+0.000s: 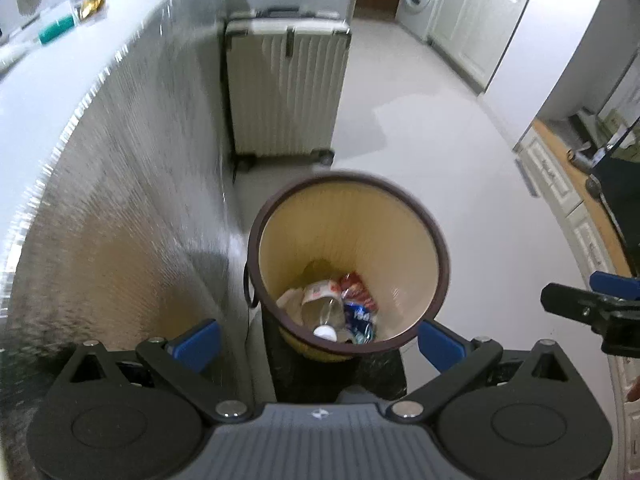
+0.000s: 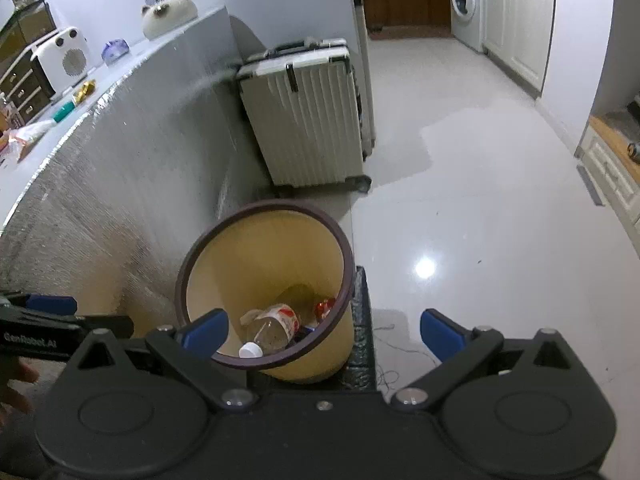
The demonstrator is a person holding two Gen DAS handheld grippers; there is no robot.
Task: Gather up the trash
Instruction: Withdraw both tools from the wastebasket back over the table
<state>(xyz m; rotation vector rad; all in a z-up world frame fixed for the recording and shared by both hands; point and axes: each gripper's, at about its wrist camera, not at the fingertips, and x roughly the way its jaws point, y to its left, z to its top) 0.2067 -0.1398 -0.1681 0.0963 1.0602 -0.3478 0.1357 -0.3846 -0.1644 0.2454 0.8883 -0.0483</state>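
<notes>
While both claws hang empty above the bin, the entries run as follows.

Desk (image 2: 132, 92): long grey surface curving up the left of both frames; its top in the upper left carries the trash not yet collected.

Suitcase (image 1: 286, 88): upright against the desk's end, beyond the bin, upper middle of the frame.

Bin (image 1: 400, 240): tan, dark-rimmed, lower centre; on the floor beside the desk's side wall.

Bin contents: clear bottle (image 1: 324, 312) with white cap, lying with its cap end toward the lower edge of the frame; red and blue wrappers (image 1: 360, 300) just beside it.

Left claw (image 1: 318, 340): spread wide, nothing between the blue pads; bin's near rim sits between them.

Right claw (image 2: 324, 338): spread to its widest, holding nothing; bin offset toward its left pad.

Remaining trash on desk: green item (image 1: 56, 29), gold wrapper (image 1: 91, 5), both well apart from the claws, up and to the left.

Bearing for next move: judged up and leftward, away from the bin; left claw appears the nearer to the desk.
</notes>
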